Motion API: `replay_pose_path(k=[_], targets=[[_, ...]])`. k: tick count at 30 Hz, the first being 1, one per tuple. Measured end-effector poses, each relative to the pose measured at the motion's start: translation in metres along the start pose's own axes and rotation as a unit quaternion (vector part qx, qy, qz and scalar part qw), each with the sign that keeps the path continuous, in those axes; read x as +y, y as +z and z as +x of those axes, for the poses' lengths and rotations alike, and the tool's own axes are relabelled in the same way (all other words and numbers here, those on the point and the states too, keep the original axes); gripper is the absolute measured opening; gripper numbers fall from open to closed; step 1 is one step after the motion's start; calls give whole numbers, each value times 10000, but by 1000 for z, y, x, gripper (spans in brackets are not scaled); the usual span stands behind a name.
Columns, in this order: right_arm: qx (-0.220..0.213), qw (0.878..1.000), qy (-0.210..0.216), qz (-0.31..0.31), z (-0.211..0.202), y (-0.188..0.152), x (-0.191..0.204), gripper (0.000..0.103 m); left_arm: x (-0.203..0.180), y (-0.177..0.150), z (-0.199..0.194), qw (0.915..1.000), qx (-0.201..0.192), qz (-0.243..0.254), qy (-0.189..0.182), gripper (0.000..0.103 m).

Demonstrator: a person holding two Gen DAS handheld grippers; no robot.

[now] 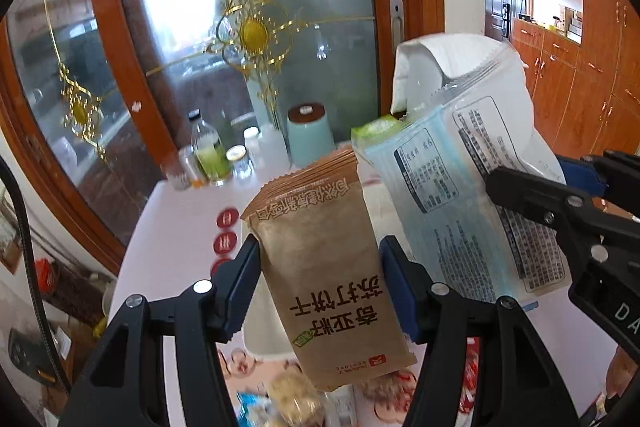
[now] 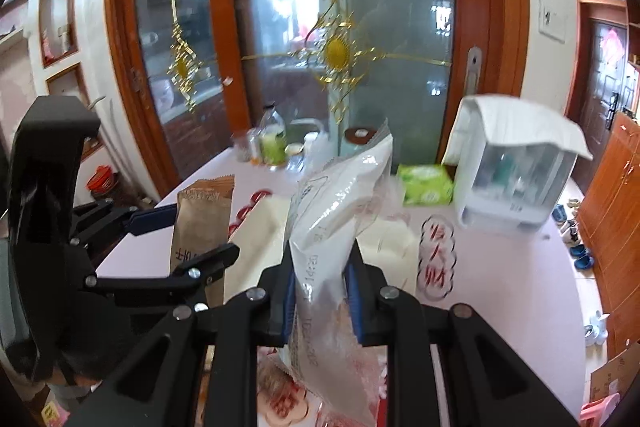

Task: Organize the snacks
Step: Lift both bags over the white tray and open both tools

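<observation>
My left gripper is shut on a brown soda-cracker packet and holds it upright above the table. The same packet and the left gripper show at the left of the right wrist view. My right gripper is shut on a white and clear snack bag, also lifted off the table. That bag appears at the right of the left wrist view, with the right gripper's fingers on it. More snack packs lie below, blurred.
The white table carries a cream tray, a green tissue box, a white cloth-covered cup holder, and bottles and jars at the far edge by the glass sliding doors. Wooden cabinets stand at right.
</observation>
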State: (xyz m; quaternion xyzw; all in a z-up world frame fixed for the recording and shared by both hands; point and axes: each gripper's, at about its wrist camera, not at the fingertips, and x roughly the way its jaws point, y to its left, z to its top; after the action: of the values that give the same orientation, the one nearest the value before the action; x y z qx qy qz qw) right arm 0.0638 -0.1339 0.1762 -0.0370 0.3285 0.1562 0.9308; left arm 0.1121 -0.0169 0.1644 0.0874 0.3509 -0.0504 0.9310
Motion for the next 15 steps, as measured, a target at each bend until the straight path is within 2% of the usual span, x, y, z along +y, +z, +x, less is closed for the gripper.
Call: replay_pose_path(k=[3, 7, 15], targets=[[-88, 9999, -141, 35, 9, 18, -4, 22, 1, 16, 13, 10000, -35, 39, 40, 58], [-109, 9995, -278, 131, 26, 35, -10, 22, 7, 31, 38, 9999, 132, -15, 13, 58], [164, 9988, -397, 241, 68, 45, -15, 22, 14, 32, 76, 9992, 393, 24, 86, 58]])
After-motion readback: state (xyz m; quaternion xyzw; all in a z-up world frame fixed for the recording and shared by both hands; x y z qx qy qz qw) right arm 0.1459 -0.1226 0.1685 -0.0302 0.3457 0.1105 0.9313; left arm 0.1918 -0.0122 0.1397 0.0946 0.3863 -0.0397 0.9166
